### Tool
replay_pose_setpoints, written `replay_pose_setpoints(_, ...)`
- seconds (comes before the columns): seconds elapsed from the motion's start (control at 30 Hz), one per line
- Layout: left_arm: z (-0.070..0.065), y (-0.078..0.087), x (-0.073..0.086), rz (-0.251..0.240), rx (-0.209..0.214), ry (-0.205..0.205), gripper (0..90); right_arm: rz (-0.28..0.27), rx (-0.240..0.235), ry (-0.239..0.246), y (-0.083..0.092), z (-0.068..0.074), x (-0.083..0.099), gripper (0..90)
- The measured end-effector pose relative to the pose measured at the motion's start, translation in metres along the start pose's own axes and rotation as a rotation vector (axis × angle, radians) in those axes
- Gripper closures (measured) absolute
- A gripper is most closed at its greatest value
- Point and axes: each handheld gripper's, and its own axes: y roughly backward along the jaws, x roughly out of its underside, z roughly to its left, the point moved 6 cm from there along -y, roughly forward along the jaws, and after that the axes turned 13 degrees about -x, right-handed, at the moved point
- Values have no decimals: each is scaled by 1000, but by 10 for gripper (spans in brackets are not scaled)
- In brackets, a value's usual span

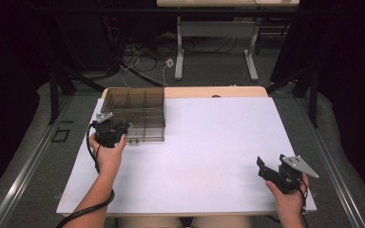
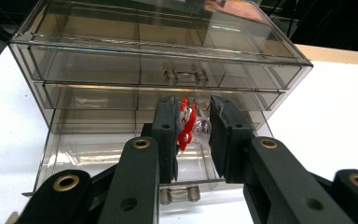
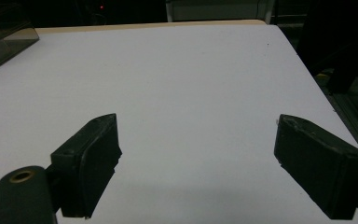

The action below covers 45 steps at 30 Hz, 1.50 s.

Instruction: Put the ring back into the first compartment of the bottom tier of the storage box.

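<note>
At the left of the desk [image 1: 195,156], the left claw [image 2: 193,135] sits at the open bottom drawer [image 2: 121,154] of the smoky box [image 1: 135,111], closed as far as it goes on a small red-and-white thing [image 2: 185,123] (too small to name), held over the drawer. So the drawer is out and the piece looks about to be dropped in; release and closing remain. The right claw [image 3: 196,154] gapes empty at the near right.

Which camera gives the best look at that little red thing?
The left gripper view: the red thing sits between the left gripper jaws, above the open bottom drawer. From the high view it is too small to see.
</note>
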Motion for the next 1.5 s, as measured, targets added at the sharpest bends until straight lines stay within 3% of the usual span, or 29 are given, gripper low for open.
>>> replay_pose_setpoints(0.87, 26, -17, 8, 47, -68, 21, 727, -3, 3, 5, 0, -1, 0, 134)
replay_pose_setpoints(0.93, 28, -19, 8, 50, -69, 31, 727, -38, 13, 7, -3, -1, -1, 135)
replay_pose_setpoints(1.07, 33, -24, 10, 65, -82, 37, 727, -35, 11, 6, -3, -1, 0, 134)
replay_pose_setpoints(1.13, 35, -26, 11, 71, -87, 44, 727, 23, 8, 4, 1, 0, 1, 135)
replay_pose_setpoints(1.2, 36, -28, 12, 78, -88, 52, 727, 23, 8, 5, 1, 0, 1, 134)
replay_pose_setpoints(1.27, 38, -29, 13, 82, -93, 50, 727, -34, 10, 6, -3, -1, 0, 135)
replay_pose_setpoints(1.3, 38, -29, 13, 83, -94, 55, 727, -36, 7, 2, -3, 0, 0, 135)
replay_pose_setpoints(1.37, 40, -30, 13, 88, -100, 61, 727, 22, 8, -1, 1, 0, 2, 135)
replay_pose_setpoints(1.5, 41, -33, 15, 96, -109, 66, 727, 21, 4, -1, 1, 0, 1, 135)
